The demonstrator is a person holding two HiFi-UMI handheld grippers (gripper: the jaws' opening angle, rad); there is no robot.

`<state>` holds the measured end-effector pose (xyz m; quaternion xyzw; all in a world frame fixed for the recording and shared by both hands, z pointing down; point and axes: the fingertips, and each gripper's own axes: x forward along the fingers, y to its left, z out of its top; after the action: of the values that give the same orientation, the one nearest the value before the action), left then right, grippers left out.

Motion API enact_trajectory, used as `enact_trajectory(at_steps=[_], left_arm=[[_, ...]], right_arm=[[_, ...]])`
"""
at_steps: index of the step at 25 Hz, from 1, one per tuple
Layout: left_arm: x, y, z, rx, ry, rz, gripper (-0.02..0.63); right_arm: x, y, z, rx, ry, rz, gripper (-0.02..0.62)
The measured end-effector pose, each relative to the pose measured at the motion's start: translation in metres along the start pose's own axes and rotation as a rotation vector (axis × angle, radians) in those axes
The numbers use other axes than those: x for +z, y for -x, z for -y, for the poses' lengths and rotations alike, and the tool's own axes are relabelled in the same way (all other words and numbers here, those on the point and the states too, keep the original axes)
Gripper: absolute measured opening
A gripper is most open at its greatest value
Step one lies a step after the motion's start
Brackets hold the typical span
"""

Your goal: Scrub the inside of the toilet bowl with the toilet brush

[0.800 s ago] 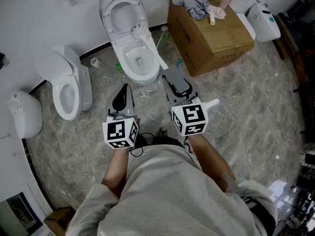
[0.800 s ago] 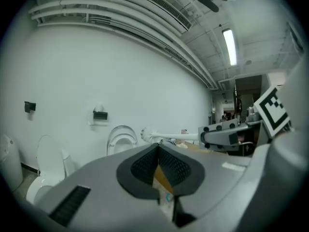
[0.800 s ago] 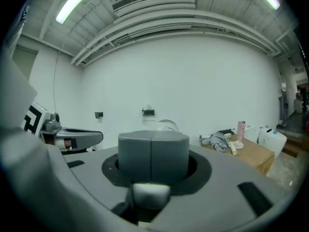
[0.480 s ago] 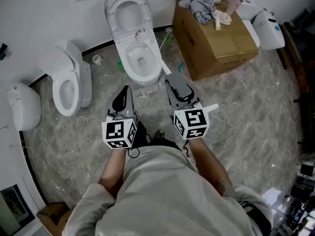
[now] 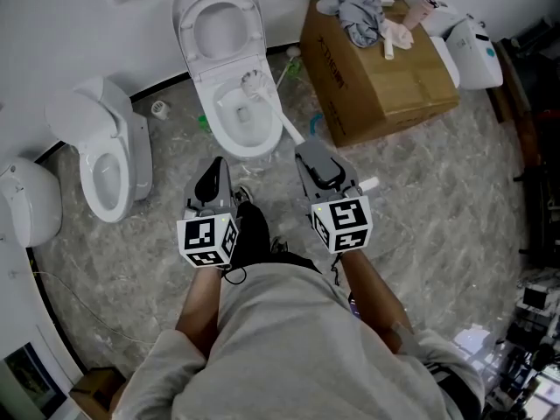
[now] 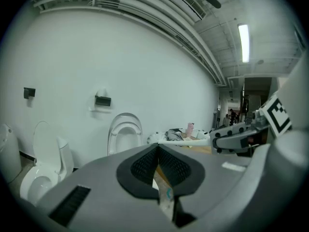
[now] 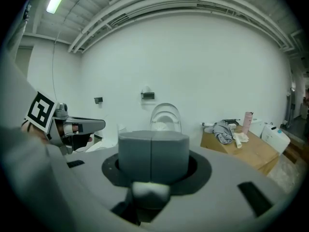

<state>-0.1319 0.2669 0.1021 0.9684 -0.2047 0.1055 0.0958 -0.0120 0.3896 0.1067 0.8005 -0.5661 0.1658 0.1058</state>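
Head view shows the toilet brush (image 5: 278,116) lying on a diagonal. Its bristled head (image 5: 253,81) sits inside the glossy white toilet bowl (image 5: 206,94), near the rear right of the basin, pointing away from the person. The slim white handle slants back and to the right into the right gripper (image 5: 304,147). Right gripper view shows those grey jaws clamped, with a rounded white piece of the handle just beneath them. The left gripper (image 5: 219,166) hangs beside it over the marbled grey floor (image 5: 437,217). Its ribbed dark pads (image 6: 145,166) meet at the tips with nothing between them. A brown cardboard box (image 5: 385,77) stands to the right of the toilet.
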Motion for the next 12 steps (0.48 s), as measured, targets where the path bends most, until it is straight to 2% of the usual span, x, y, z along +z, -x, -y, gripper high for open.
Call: enact_trajectory(at_steps=[12], left_arm=[[0.020, -0.134, -0.103, -0.091, 0.014, -0.070, 0.009]], right_arm=[[0.036, -0.135, 0.015, 0.034, 0.059, -0.151, 0.147]])
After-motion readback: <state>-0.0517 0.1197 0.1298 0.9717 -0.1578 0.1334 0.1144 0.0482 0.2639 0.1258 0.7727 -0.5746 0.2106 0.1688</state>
